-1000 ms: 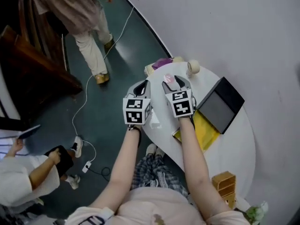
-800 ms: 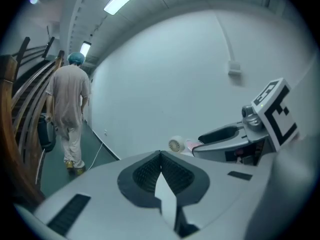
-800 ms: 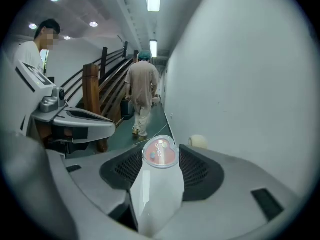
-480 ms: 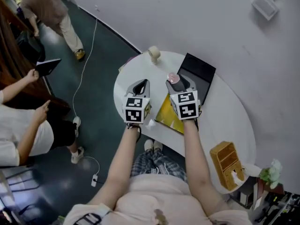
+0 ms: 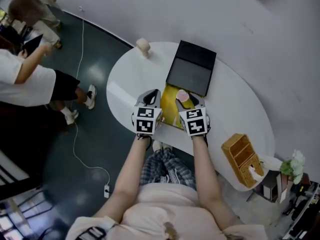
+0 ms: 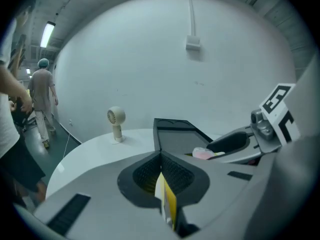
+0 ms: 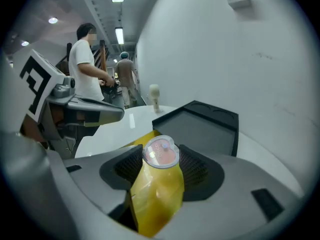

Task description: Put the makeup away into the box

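Your right claw (image 5: 184,99) was closed partway on a little round pink makeup pot (image 7: 161,153), pinching its sides. Your left claw (image 6: 161,156) was shut with nothing in it. The pot looked small, light, hard and smooth, so I think it could slip; gripping across its middle seemed best. It hung over the yellow sheet (image 5: 169,111) on the white bench (image 5: 130,79), near the black box (image 5: 192,69).

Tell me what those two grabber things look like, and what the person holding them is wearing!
The left gripper and right gripper match: smooth grey bodies with two pointed jaws lined with black ridged pads. Each carries a white cube printed with black square markers. No cables show on them. The person wears a pale pink short-sleeved top, so the forearms are uncovered.
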Motion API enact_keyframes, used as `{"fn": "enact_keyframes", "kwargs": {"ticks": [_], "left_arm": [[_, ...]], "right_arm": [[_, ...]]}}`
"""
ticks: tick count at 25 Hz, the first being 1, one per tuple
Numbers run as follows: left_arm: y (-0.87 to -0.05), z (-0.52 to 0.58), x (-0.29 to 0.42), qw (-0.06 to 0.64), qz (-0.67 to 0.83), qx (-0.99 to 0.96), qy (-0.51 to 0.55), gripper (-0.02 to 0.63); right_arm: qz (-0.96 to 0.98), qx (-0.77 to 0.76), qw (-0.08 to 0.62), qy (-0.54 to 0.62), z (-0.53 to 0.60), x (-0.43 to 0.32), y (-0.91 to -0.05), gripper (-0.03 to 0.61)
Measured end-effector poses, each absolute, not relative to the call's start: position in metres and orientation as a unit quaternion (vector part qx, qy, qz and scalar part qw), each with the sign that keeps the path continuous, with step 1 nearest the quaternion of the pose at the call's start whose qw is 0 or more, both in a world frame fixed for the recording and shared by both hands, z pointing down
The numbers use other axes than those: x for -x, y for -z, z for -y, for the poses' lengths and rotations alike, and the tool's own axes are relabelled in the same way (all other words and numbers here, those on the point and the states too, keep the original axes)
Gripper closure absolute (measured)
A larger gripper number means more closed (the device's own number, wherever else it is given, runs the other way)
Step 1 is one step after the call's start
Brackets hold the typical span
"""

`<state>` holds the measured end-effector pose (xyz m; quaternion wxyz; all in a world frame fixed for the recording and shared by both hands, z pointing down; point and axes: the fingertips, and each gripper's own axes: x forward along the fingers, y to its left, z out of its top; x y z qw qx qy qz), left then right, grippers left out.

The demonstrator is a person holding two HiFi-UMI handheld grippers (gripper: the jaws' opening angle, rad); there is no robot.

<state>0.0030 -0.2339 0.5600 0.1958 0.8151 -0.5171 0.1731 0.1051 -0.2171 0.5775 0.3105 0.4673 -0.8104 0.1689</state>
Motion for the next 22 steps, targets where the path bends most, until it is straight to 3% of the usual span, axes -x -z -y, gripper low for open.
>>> {"fn": "enact_keyframes", "kwargs": {"ticks": [14,17,22], "left_arm": [[-0.585,0.221,0.001,0.217,0.515,-0.809,-0.181,0.588],[-0.585,0.220,0.005,0.218,0.518,-0.808,-0.178,0.588],[-0.581,0.221,0.008,0.218,0.522,-0.806,-0.173,0.588]], "right_arm": [[0.782,-0.428,0.399,-0.213,0.200,-0.100,-0.638,0.324],[0.783,-0.430,0.396,-0.211,0.198,-0.101,-0.634,0.190],[0.785,-0.439,0.381,-0.213,0.198,-0.105,-0.624,0.153]]}}
